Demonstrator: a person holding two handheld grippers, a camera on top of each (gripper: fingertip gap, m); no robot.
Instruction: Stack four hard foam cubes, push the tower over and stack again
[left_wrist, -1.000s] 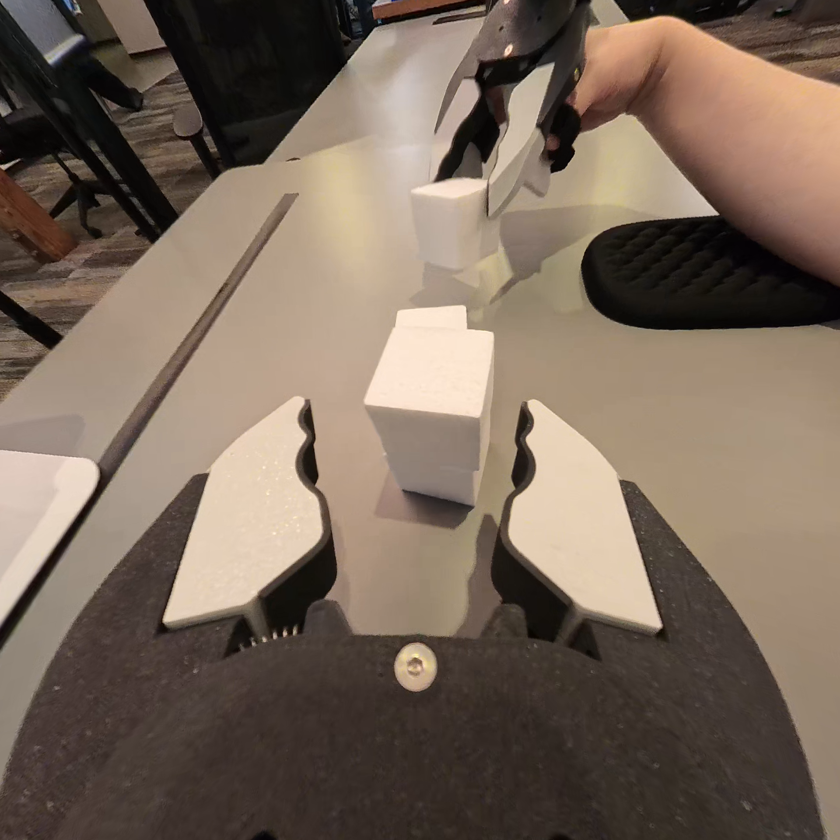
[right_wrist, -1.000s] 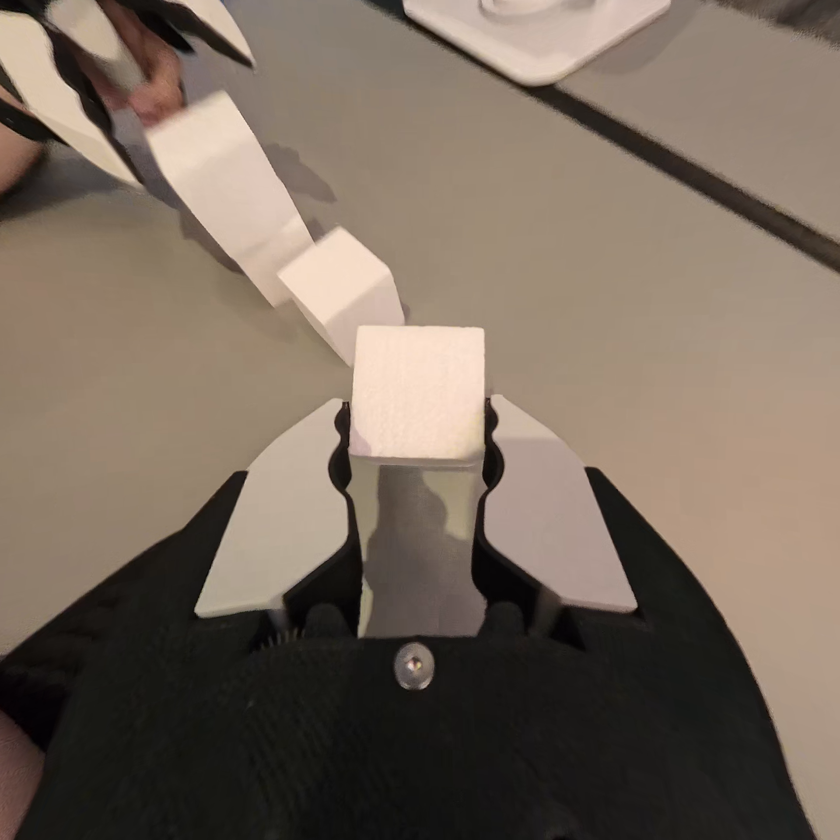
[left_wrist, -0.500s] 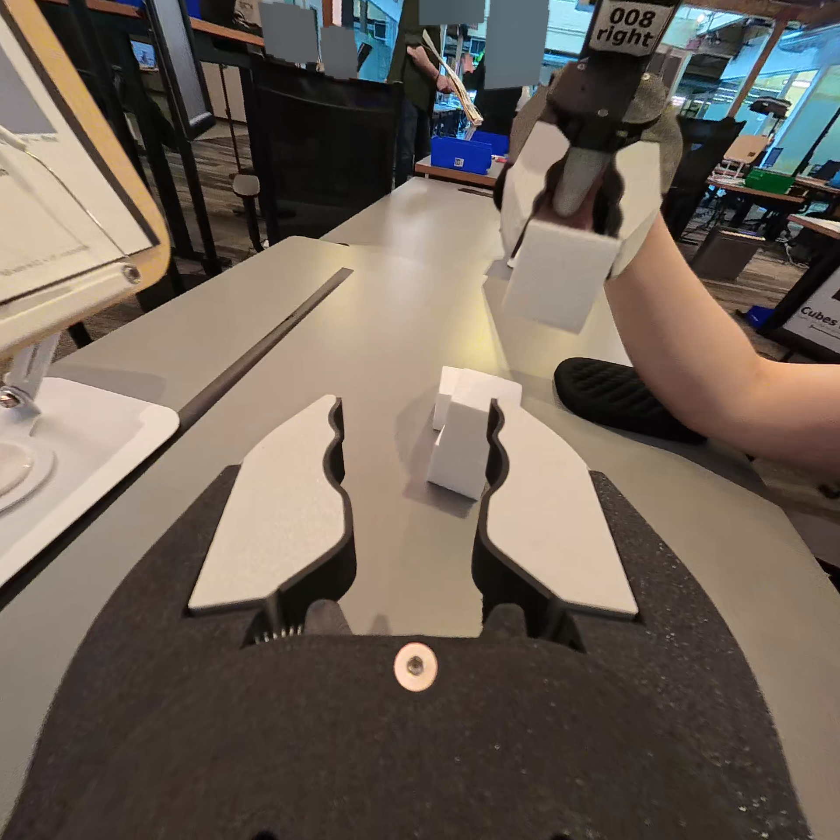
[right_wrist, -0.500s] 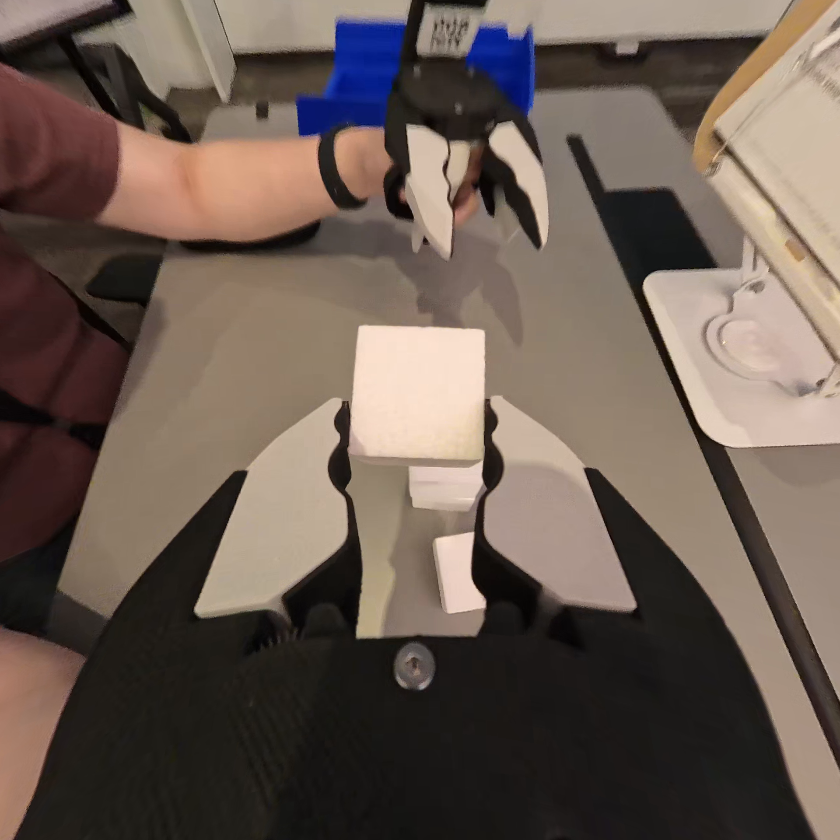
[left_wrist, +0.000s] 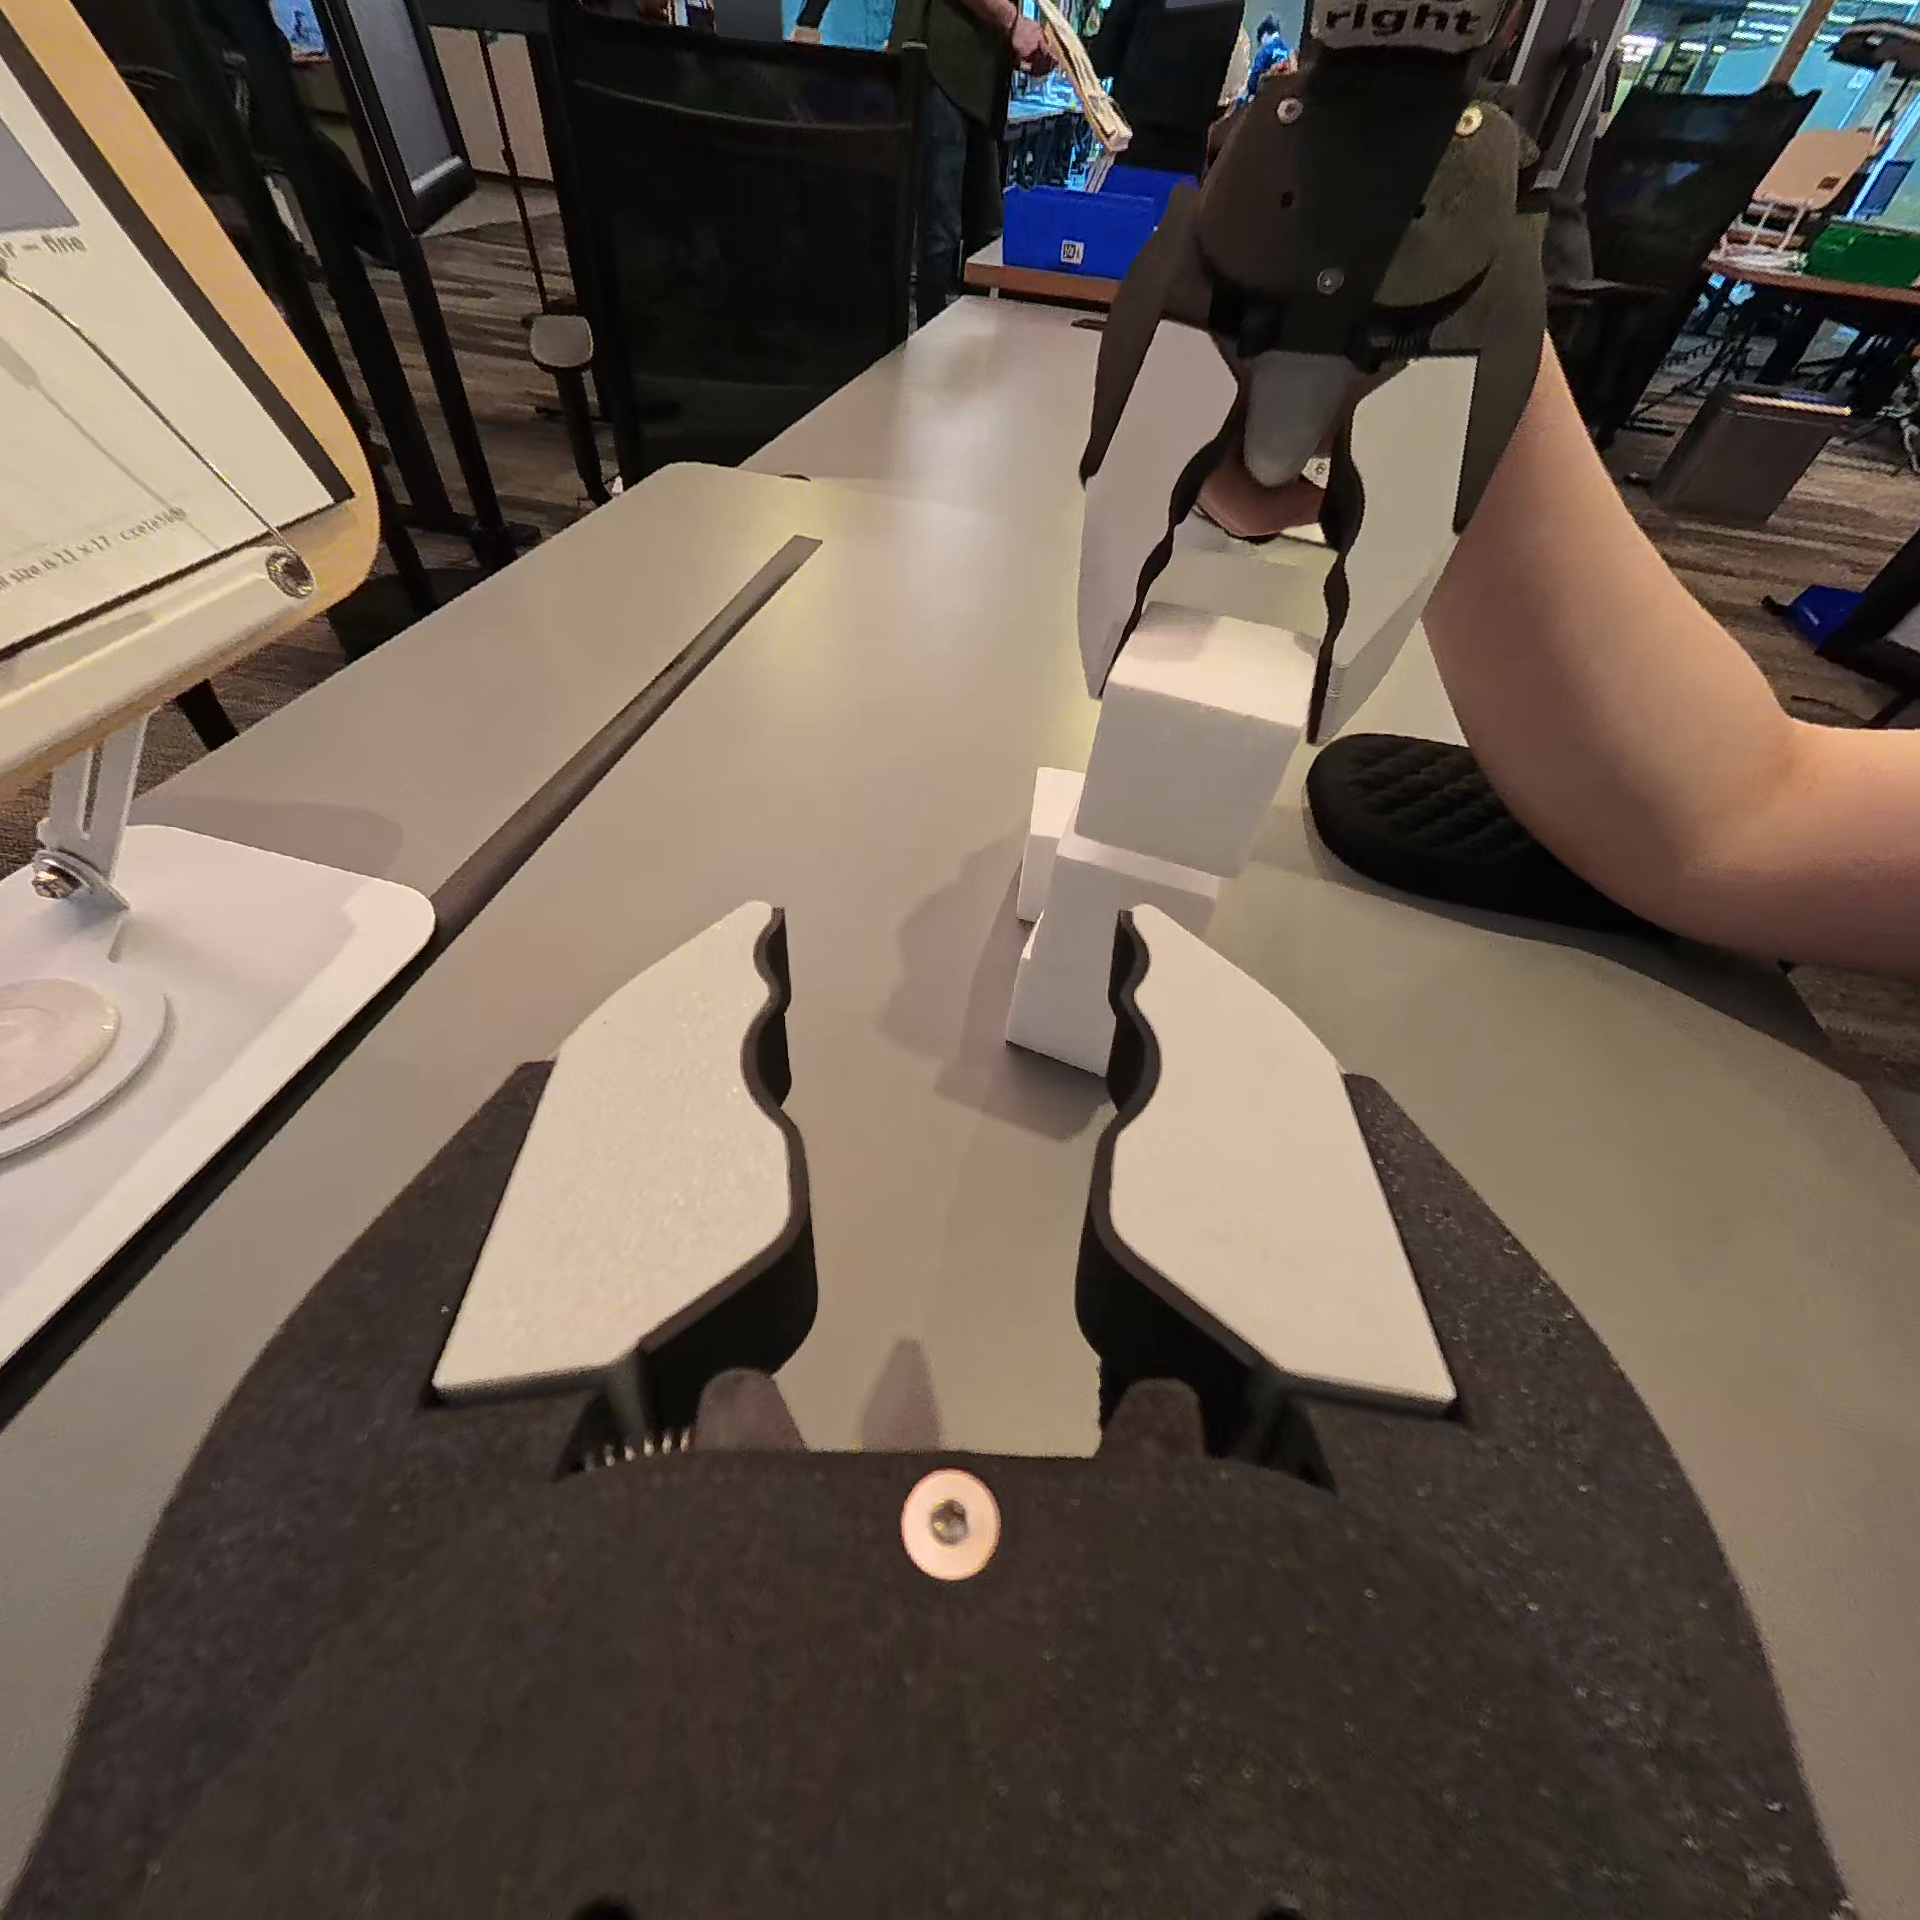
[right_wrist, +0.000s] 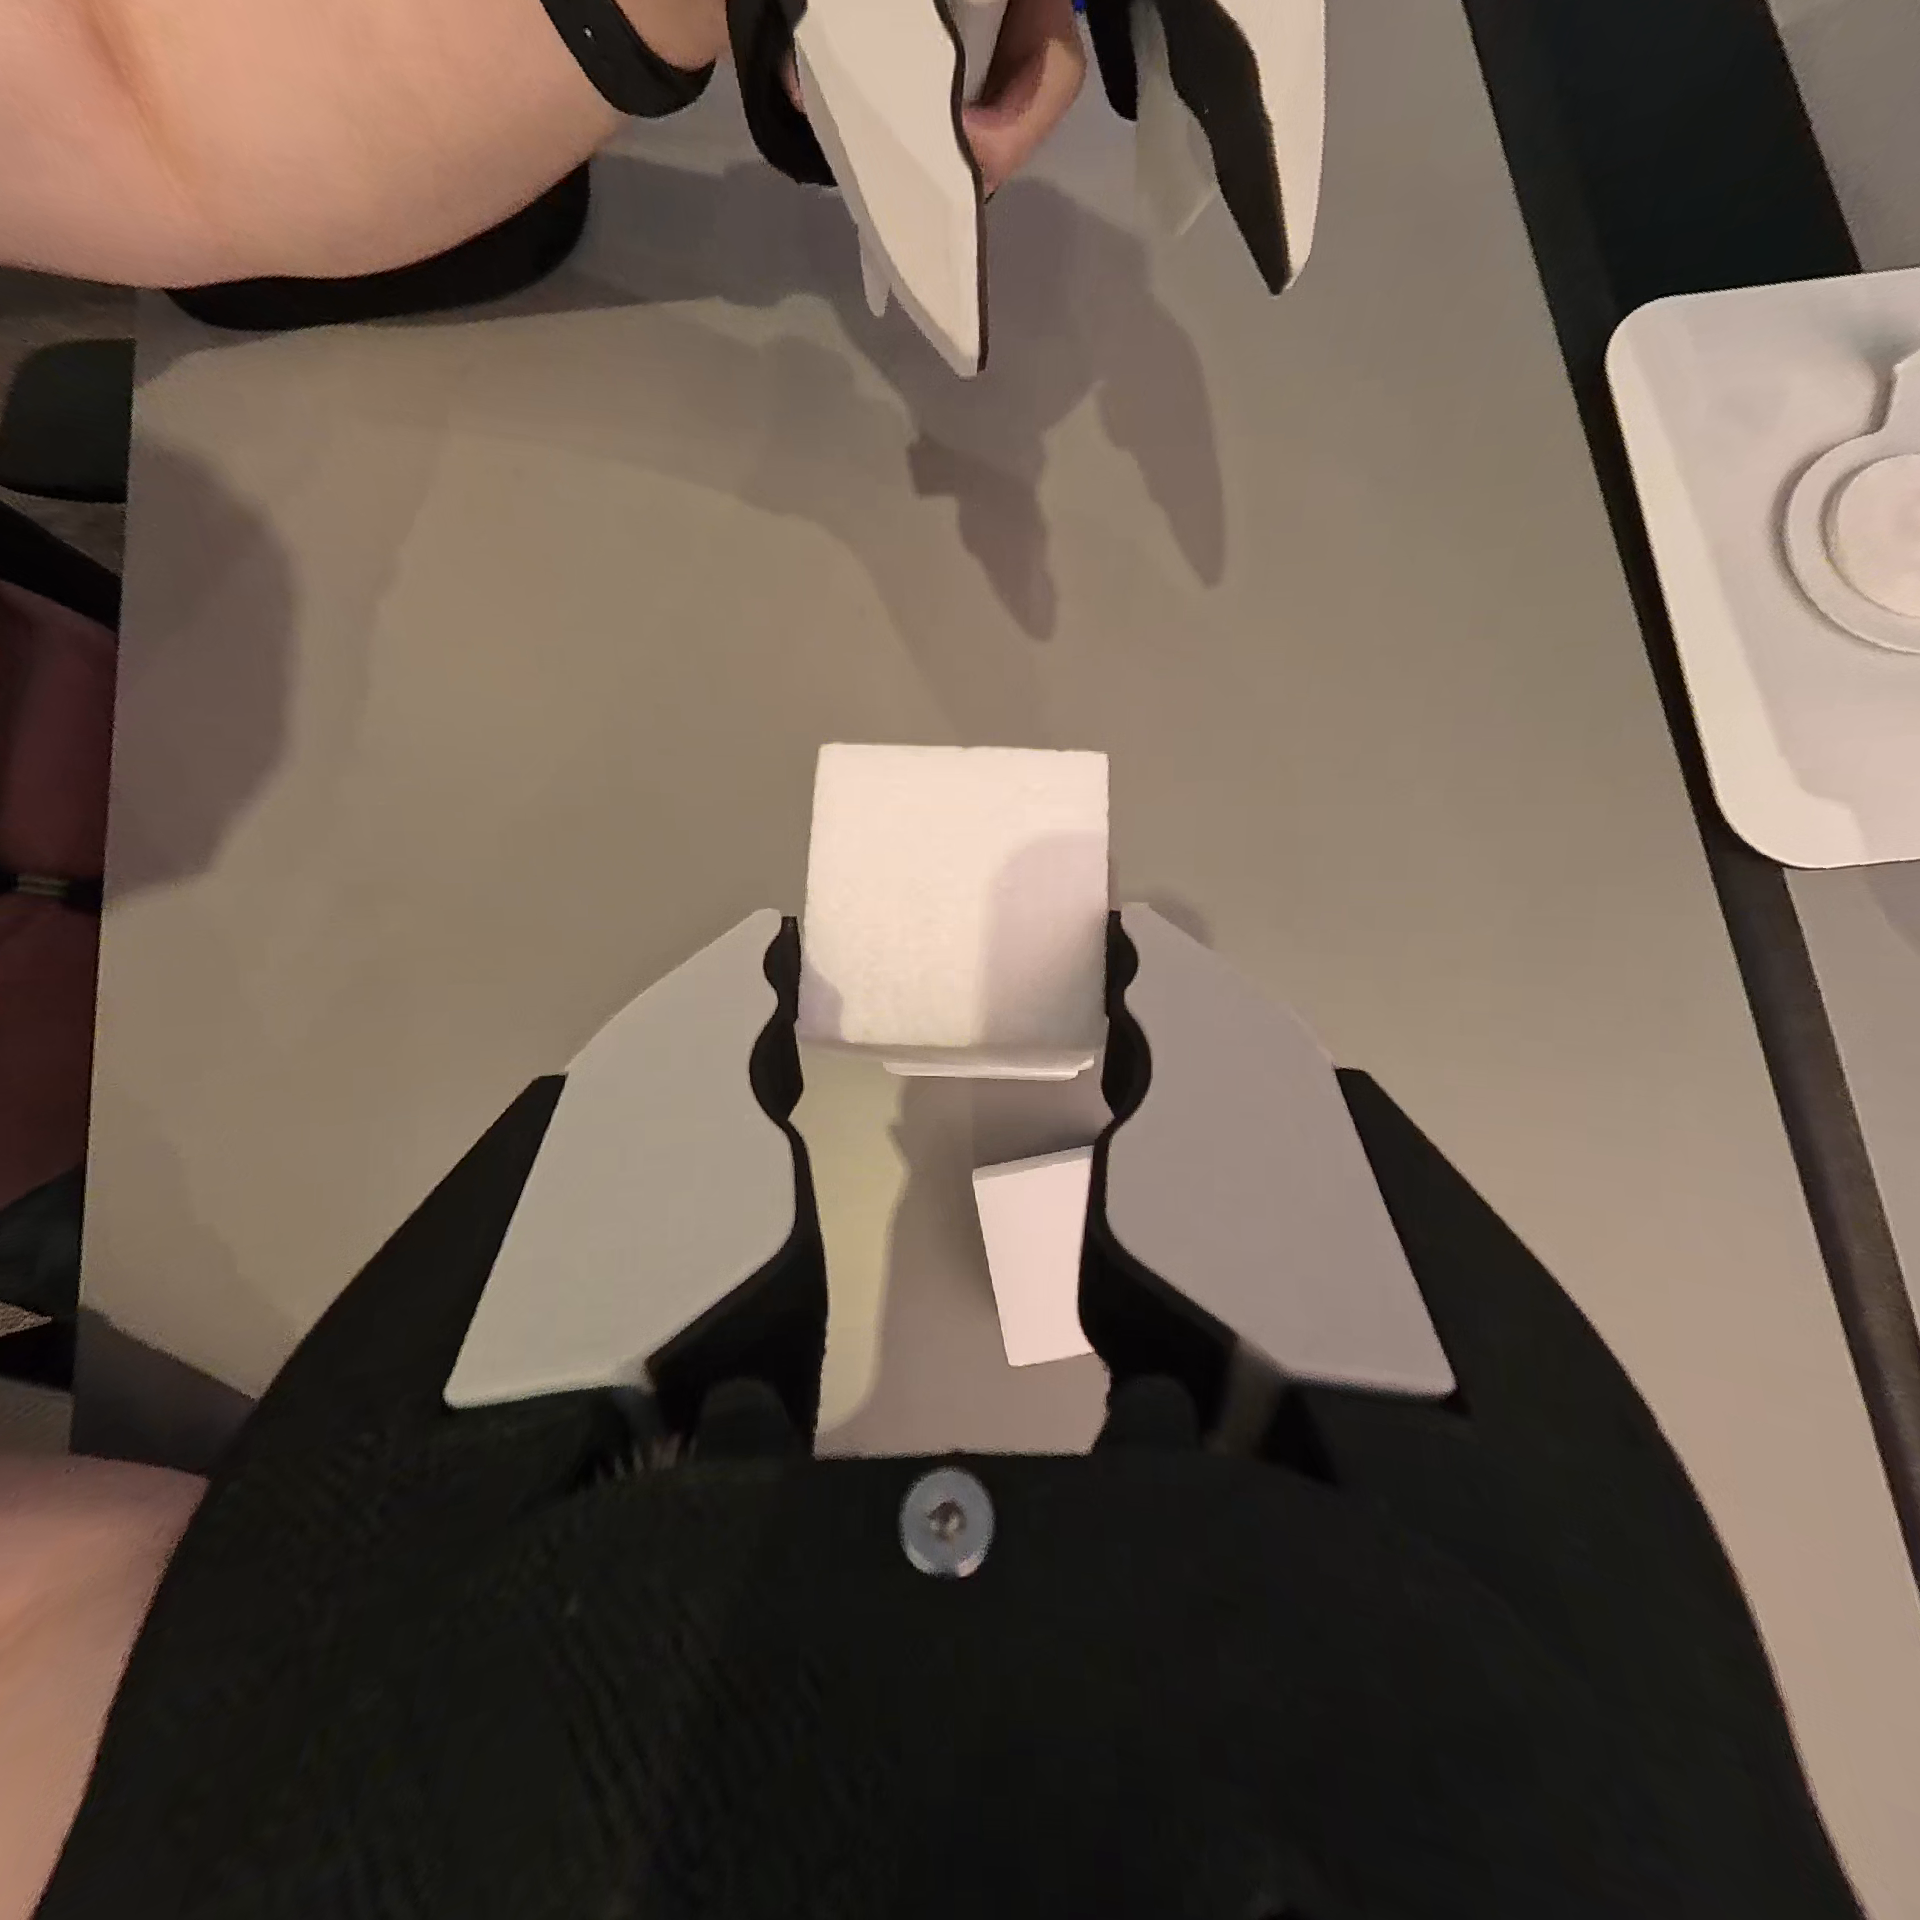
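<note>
The wide matte grey table (left_wrist: 727, 727) carried everything, with a white flat stand base (left_wrist: 208, 966) off to the left side and a black textured wrist pad (left_wrist: 1455, 831) under the person's right forearm. Above the table's middle the right gripper (right_wrist: 951, 971) was clenched on a white hard foam cube (right_wrist: 956, 894), both pads pressed to its side faces. In the left wrist view that held cube (left_wrist: 1195, 748) sat directly over a two-cube white stack (left_wrist: 1081, 956), its underside touching or just above the stack's top face and set slightly askew; I could not tell whether full contact was made. A fourth white cube (left_wrist: 1044, 842) lay on the table just behind the stack. The left gripper (left_wrist: 945, 997) hung released and empty, jaws spread, on the near side of the stack. The placement likely hinged on squaring the held cube straight above the stack.
</note>
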